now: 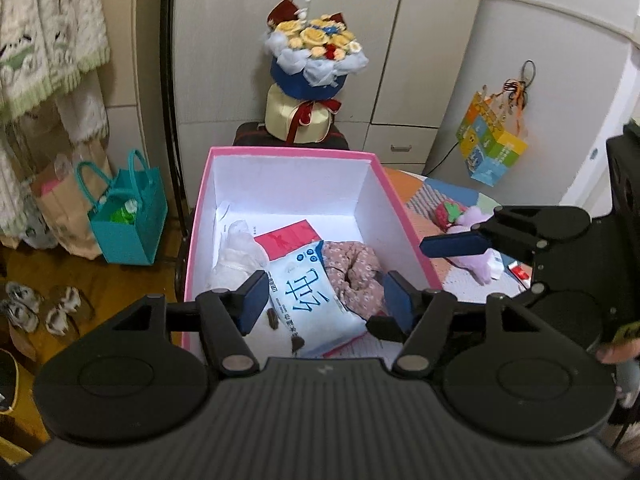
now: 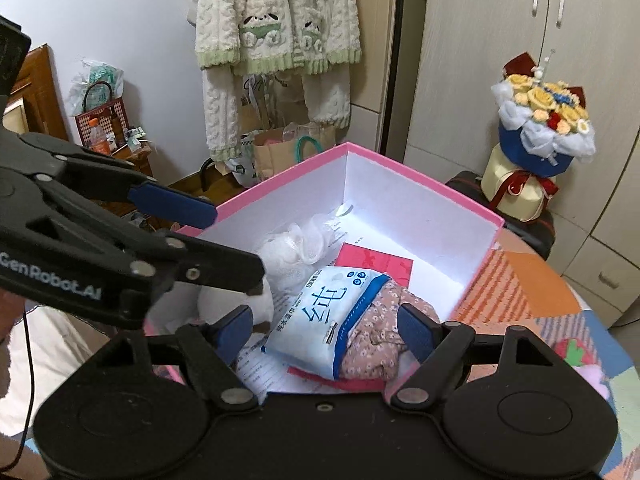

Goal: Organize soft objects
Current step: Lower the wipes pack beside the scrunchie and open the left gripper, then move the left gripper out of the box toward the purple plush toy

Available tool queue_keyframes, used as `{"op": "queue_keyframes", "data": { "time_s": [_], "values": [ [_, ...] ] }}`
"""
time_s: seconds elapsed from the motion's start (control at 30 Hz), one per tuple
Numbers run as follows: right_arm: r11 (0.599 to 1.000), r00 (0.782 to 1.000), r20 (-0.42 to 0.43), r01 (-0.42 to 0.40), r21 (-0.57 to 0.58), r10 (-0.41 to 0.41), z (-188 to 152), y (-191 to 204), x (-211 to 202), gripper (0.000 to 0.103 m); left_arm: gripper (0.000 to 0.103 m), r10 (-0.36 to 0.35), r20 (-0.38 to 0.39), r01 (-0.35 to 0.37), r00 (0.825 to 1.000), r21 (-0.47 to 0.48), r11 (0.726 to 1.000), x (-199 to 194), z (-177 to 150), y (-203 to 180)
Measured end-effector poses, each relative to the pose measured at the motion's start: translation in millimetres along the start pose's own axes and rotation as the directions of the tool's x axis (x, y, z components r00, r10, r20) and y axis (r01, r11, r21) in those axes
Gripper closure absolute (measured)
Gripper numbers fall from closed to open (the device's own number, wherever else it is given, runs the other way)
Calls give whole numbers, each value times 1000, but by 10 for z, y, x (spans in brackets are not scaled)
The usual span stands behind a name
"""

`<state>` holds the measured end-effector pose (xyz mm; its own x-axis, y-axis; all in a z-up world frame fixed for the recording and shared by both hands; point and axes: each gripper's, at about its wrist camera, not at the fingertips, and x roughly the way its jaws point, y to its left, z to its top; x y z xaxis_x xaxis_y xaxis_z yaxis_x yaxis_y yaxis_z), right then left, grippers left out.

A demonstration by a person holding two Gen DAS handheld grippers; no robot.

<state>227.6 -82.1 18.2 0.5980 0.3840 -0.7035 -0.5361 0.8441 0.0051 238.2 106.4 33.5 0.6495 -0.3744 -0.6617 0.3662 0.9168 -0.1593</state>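
A pink box (image 1: 396,196) with white inside (image 2: 424,196) holds a blue-and-white tissue pack (image 1: 312,300) (image 2: 332,312), a floral cloth (image 1: 356,276) (image 2: 376,332), a white fluffy item (image 1: 236,256) (image 2: 296,248) and a red card (image 1: 288,240) (image 2: 376,264). My left gripper (image 1: 326,300) is open and empty above the pack. My right gripper (image 2: 330,330) is open and empty over the box's near side. In the left wrist view the right gripper (image 1: 452,246) reaches in from the right. A purple plush (image 1: 480,256) and a strawberry toy (image 1: 448,212) lie on the table right of the box.
The box rests on a table with a patchwork cloth (image 2: 560,320). A flower bouquet (image 1: 312,64) (image 2: 540,132) stands behind it. A teal bag (image 1: 128,216) and slippers (image 1: 40,308) are on the floor at left. Hanging fleece clothes (image 2: 276,40) and cabinets (image 2: 520,40) are behind.
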Motion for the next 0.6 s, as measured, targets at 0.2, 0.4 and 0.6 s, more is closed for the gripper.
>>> {"op": "queue_keyframes", "data": {
  "time_s": [0.2,0.4,0.6],
  "values": [
    [1000,999,23,24,-10,-24,-65,90,-287,20,38,-6,38,4,999,54,999,-331,-74,-170],
    [998,998,53,44,-37,-42,-156,186,-638,20,37,-40,67,31,997,121,992,-644,-169,-393],
    [999,994,105,24,-47,-19,-330,169,-1125,20,36,-98,74,85,992,167,982,-875,-279,-604]
  ]
}}
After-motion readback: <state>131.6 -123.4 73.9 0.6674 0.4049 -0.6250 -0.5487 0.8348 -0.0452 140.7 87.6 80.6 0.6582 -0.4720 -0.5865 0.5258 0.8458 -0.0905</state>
